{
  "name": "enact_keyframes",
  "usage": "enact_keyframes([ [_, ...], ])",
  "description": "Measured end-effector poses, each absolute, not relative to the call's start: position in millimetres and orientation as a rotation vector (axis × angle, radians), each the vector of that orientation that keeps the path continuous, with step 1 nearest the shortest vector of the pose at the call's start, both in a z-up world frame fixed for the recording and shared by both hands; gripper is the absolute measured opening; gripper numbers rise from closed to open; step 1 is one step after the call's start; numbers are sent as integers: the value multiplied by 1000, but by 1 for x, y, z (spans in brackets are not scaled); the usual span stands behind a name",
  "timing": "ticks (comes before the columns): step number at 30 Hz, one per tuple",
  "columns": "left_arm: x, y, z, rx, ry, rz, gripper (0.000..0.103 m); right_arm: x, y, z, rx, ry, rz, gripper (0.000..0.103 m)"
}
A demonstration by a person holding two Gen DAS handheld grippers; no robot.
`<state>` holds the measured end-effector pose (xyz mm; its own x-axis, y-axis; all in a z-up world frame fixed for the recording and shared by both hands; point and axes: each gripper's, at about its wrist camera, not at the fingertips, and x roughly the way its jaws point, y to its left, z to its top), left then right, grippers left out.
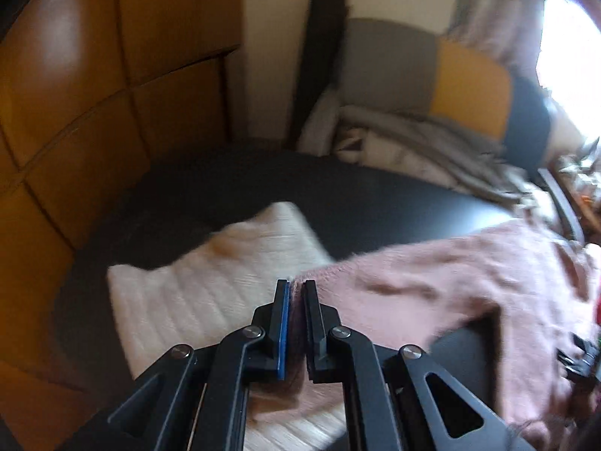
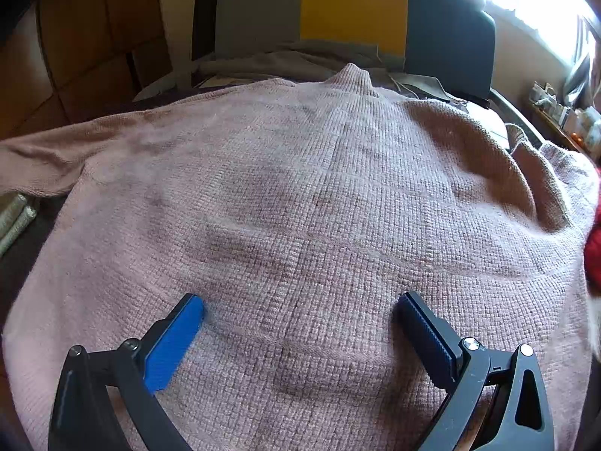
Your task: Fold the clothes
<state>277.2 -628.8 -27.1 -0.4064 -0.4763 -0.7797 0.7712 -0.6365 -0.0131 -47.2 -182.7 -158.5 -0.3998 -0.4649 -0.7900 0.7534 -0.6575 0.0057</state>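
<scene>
A pink knitted sweater (image 2: 319,188) lies spread flat on the dark table, collar pointing away and one sleeve (image 2: 45,165) stretched out to the left. My right gripper (image 2: 300,304) stands open low over the sweater's lower body, and its blue pads (image 2: 176,338) hold nothing. In the left wrist view my left gripper (image 1: 296,285) is shut on an edge of the pink sweater (image 1: 450,282), and the cloth trails off to the right. The view is blurred.
A folded white ribbed garment (image 1: 210,293) lies on the black table (image 1: 338,195) left of the sweater. Behind the table stands a chair with a grey, yellow and dark back (image 2: 353,7) and a grey blanket (image 1: 413,139). Wooden cabinets (image 1: 75,112) stand left; something red (image 2: 593,255) lies at the right.
</scene>
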Motion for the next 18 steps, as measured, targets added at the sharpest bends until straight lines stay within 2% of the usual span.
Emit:
enact_keyframes([
  [2,277,-646,-34,1000,449,-1980,9,-48,-183,-158,1030,460,-2094,103],
  [3,280,-653,-34,983,434,-1919,17,-48,-183,-158,1030,460,-2095,103],
  [4,286,-659,-31,957,444,-1879,18,-47,-184,-158,1030,461,-2096,103],
  [8,307,-632,-7,746,585,-2036,28,-47,-183,-159,1031,462,-2100,103],
  [10,307,-595,-10,750,700,-2281,34,-47,-184,-159,1030,463,-2101,103],
  [15,291,-470,-81,1093,957,-2599,36,-48,-182,-159,1028,461,-2101,103],
  [18,284,-406,-126,1272,1054,-2617,36,-48,-182,-159,1028,461,-2100,103],
])
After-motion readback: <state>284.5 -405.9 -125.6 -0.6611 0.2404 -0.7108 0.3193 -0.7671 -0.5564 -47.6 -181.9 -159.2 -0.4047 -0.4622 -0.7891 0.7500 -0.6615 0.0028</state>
